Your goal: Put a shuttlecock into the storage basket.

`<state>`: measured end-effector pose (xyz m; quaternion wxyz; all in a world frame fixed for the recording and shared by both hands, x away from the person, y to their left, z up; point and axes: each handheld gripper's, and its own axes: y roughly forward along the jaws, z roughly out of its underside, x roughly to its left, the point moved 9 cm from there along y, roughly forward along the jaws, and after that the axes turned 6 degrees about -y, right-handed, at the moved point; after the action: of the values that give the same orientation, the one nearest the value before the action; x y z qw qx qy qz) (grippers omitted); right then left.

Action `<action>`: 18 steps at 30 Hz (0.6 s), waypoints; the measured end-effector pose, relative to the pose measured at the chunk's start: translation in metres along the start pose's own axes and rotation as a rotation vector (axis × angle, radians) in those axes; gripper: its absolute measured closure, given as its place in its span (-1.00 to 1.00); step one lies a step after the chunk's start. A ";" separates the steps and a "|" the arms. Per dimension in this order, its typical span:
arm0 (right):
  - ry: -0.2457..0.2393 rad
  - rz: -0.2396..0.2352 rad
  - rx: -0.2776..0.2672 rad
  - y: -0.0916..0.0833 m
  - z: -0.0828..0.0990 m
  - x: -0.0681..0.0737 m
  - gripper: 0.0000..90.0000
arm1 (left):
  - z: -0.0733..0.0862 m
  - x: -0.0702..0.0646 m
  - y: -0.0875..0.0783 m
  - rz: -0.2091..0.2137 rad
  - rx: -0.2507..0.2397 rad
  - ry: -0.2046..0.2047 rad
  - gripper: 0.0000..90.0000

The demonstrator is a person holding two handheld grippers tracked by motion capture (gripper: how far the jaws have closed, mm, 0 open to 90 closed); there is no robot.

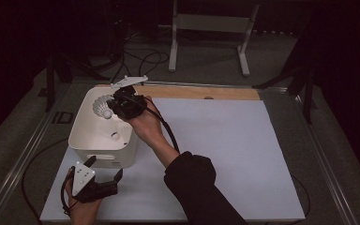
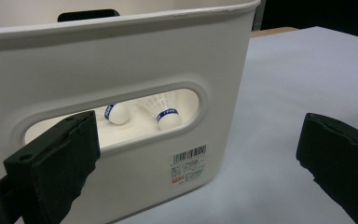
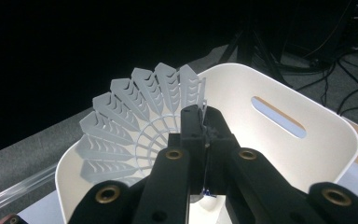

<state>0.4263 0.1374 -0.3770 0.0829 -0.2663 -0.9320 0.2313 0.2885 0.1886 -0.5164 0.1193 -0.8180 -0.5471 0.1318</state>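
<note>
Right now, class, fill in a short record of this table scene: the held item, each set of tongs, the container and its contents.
held item: white plastic shuttlecock, pinched at its skirt
right tongs: shut on the shuttlecock, above the bin
left tongs: open, holding nothing, beside the bin's near wall
container: white bin with slot handles, on a white sheet
contents: two shuttlecocks with blue bands, seen through the slot

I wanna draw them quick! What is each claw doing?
Left claw: open, holding nothing, beside the white bin.
Right claw: closed on a white shuttlecock's skirt, over the bin.
</note>
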 end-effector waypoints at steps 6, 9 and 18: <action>-0.014 -0.025 -0.001 0.002 0.000 0.006 0.97 | 0.000 0.000 0.000 0.000 0.001 0.001 -1.00; -0.008 -0.064 -0.006 0.003 -0.001 0.010 0.36 | 0.000 0.000 0.000 0.001 -0.002 -0.002 -1.00; -0.063 0.029 0.013 -0.003 0.001 -0.005 -0.69 | 0.000 0.000 0.000 0.000 -0.003 -0.001 -1.00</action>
<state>0.4289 0.1321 -0.3766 0.0518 -0.2717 -0.9288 0.2468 0.2884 0.1882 -0.5161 0.1179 -0.8181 -0.5473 0.1312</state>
